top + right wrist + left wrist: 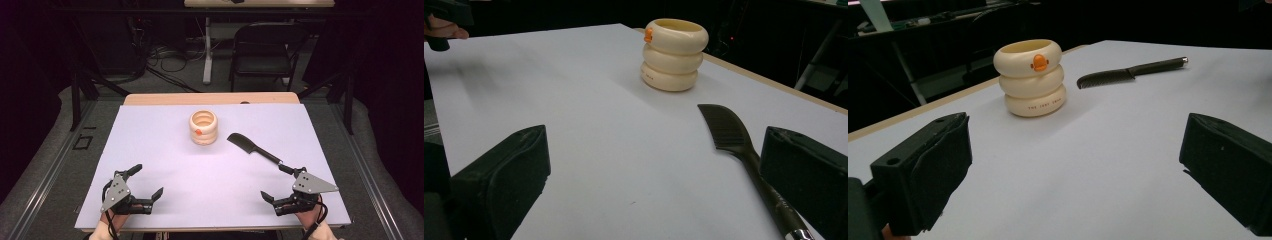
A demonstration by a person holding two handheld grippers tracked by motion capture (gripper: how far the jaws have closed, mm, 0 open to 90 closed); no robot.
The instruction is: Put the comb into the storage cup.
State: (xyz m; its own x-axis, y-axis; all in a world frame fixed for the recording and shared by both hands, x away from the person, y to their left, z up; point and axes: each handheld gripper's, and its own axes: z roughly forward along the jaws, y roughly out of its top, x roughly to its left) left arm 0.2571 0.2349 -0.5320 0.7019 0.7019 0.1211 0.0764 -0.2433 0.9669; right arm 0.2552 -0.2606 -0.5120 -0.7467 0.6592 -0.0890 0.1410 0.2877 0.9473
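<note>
A cream ringed cup [203, 127] with an orange duck mark stands upright near the middle back of the white table top [165, 150]; it also appears as the cup [1030, 77] and the cup [674, 54]. A black comb [254, 148] lies flat to its right, handle toward the near right; the comb [1128, 73] and the comb [744, 165] show in the gripper views. My left gripper [148, 181] rests at the near left, open and empty. My right gripper [276, 181] sits at the near right, open, with the comb's handle end by its outer jaw.
A black folding chair [265, 50], table legs and cables stand on the floor beyond the table's far edge. Grey carpeted floor surrounds the table on both sides.
</note>
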